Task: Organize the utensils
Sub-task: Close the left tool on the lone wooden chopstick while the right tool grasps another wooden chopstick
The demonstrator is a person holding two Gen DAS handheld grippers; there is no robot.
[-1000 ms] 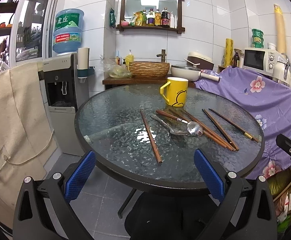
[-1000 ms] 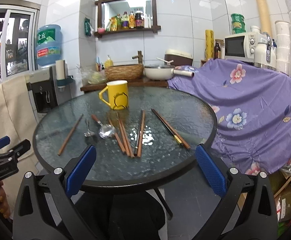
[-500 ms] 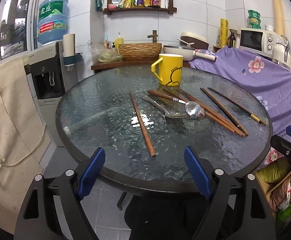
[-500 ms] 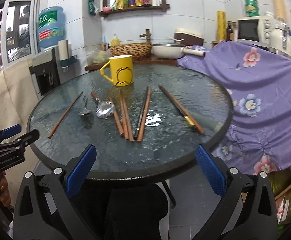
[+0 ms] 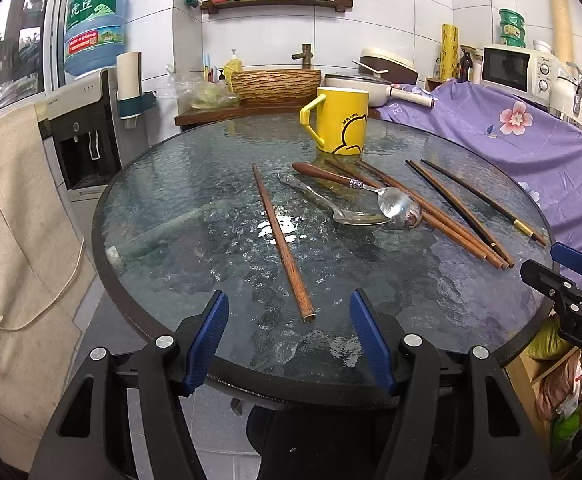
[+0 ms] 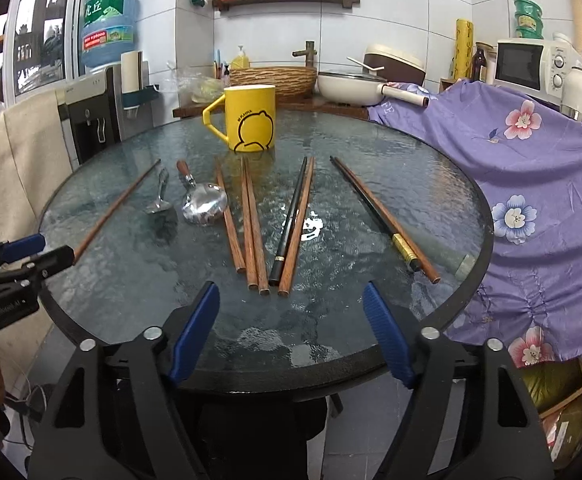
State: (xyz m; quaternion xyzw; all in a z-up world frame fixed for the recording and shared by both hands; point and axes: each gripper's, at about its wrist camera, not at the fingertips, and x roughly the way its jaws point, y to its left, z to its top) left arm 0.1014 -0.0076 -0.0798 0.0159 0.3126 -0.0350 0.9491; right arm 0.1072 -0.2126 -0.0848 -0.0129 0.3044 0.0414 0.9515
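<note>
Both grippers over near rim of round glass table (image 5: 139,184), nothing grasped.

Left gripper (image 5: 289,312): jaws just narrowing, released; lone brown chopstick (image 5: 281,240) end lies just ahead between fingers. Right gripper (image 6: 291,304): jaws just narrowing, empty; chopstick bundle (image 6: 251,220) ends just ahead. 2 spoons (image 5: 355,200) and yellow mug (image 5: 341,120) farther ahead.

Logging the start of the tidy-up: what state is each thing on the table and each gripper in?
Yellow mug: upright, nothing visible in it.
Two spoons: lying flat, bowls overlapping.
Lone chopstick: flat, apart from the others.
Other chopsticks: flat, loose.
Left gripper: jaws open, just been closing, empty.
Right gripper: likewise.
</note>
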